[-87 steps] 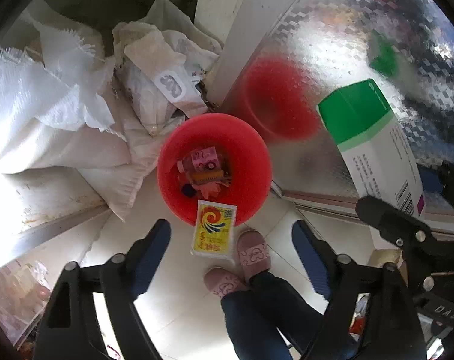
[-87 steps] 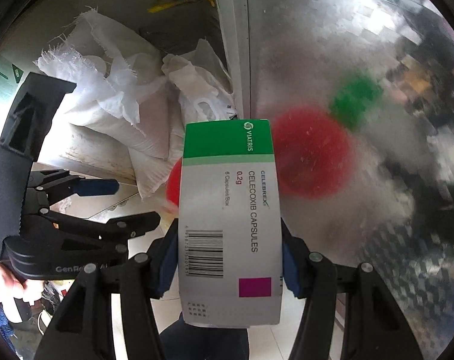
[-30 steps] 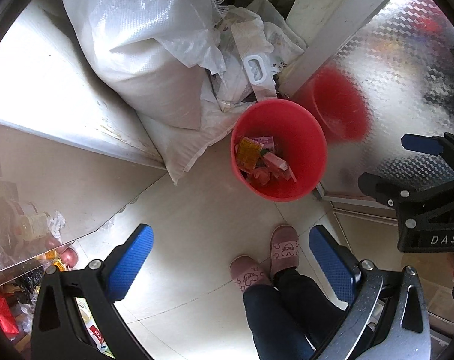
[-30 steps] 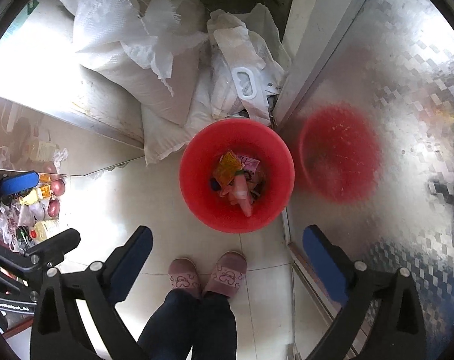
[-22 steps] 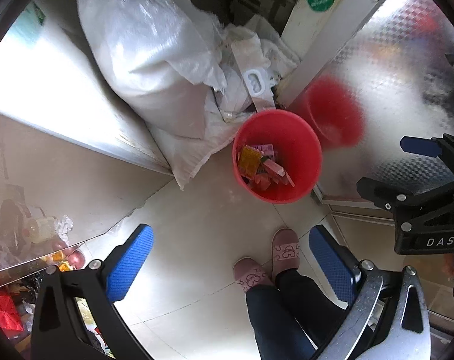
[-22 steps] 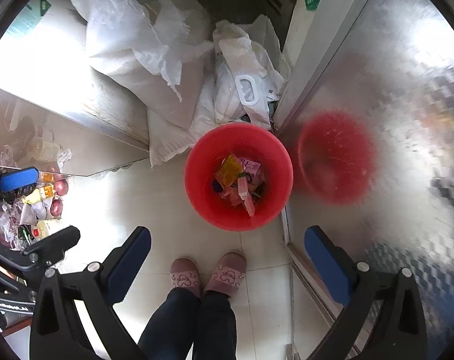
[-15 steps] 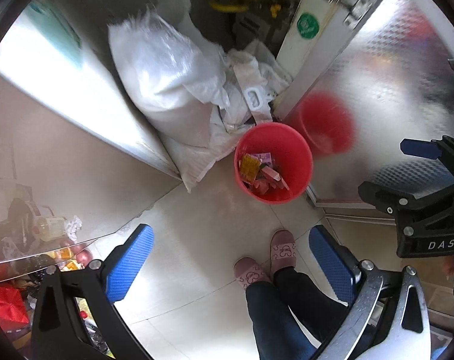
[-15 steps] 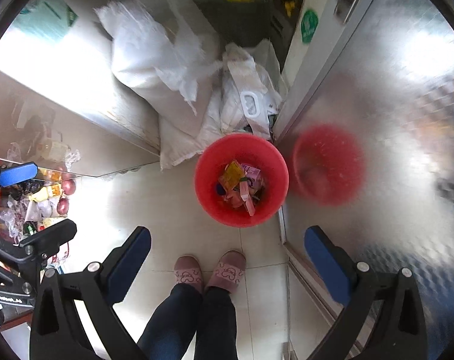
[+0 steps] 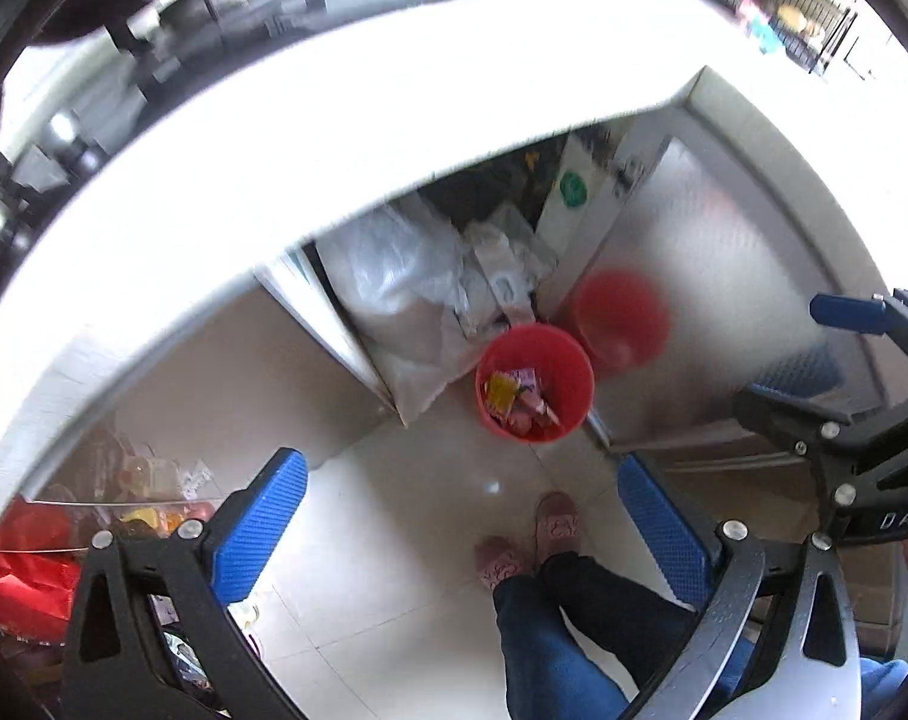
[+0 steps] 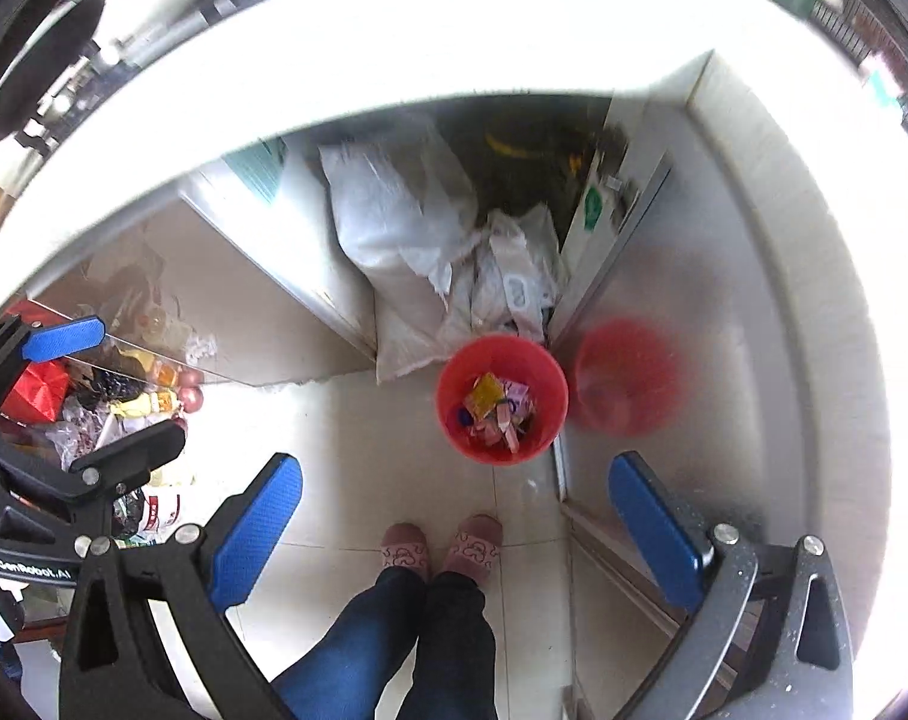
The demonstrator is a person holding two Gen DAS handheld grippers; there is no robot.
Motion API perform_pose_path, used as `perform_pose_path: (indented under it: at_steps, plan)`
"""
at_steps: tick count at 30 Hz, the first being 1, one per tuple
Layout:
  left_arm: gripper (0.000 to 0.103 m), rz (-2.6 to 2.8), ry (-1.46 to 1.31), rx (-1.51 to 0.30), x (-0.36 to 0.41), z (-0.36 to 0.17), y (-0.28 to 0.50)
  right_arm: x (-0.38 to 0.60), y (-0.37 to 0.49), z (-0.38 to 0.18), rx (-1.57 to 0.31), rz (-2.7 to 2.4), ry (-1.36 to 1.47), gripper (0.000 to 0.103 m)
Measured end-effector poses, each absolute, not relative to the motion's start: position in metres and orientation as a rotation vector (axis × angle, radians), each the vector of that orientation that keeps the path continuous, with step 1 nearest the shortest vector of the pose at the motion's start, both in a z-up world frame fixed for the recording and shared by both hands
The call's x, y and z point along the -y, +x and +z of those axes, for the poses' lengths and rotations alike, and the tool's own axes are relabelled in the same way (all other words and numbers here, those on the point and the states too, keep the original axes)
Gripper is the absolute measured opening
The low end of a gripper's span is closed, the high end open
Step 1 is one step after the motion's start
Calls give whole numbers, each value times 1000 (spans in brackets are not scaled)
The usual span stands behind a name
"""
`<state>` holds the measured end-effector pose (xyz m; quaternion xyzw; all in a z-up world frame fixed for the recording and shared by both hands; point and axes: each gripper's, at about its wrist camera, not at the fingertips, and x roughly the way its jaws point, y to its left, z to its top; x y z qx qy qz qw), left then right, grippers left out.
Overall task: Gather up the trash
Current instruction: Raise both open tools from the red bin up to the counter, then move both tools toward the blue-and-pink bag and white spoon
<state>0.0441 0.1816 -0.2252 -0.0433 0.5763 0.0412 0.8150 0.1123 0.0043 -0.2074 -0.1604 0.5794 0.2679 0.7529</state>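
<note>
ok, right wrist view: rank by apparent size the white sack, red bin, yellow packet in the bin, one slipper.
Largest to smallest, as they look in this view:
1. white sack
2. red bin
3. slipper
4. yellow packet
The slipper is nearer the camera than the packet, so their order is unsure.

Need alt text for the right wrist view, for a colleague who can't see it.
The right gripper, jaws open and empty, looks down at a red bin of wrappers on the tiled floor, beside white sacks; pink slippers stand below.
</note>
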Motion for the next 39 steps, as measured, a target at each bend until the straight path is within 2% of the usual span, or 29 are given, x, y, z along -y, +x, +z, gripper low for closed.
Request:
perform_pose_path:
  at_steps: [7,22,39]
  plan:
    - [103,64,-82,-1131,-173,-157,39,5,102,-146,-1183,567,-307,102]
    - [103,0,-32,-994,-158,-55,63,30,109,-47,-1026,497,-271,102]
    - [103,-130,56,-963,-109,-23,171,70,181,-12,-958,388,-167,102]
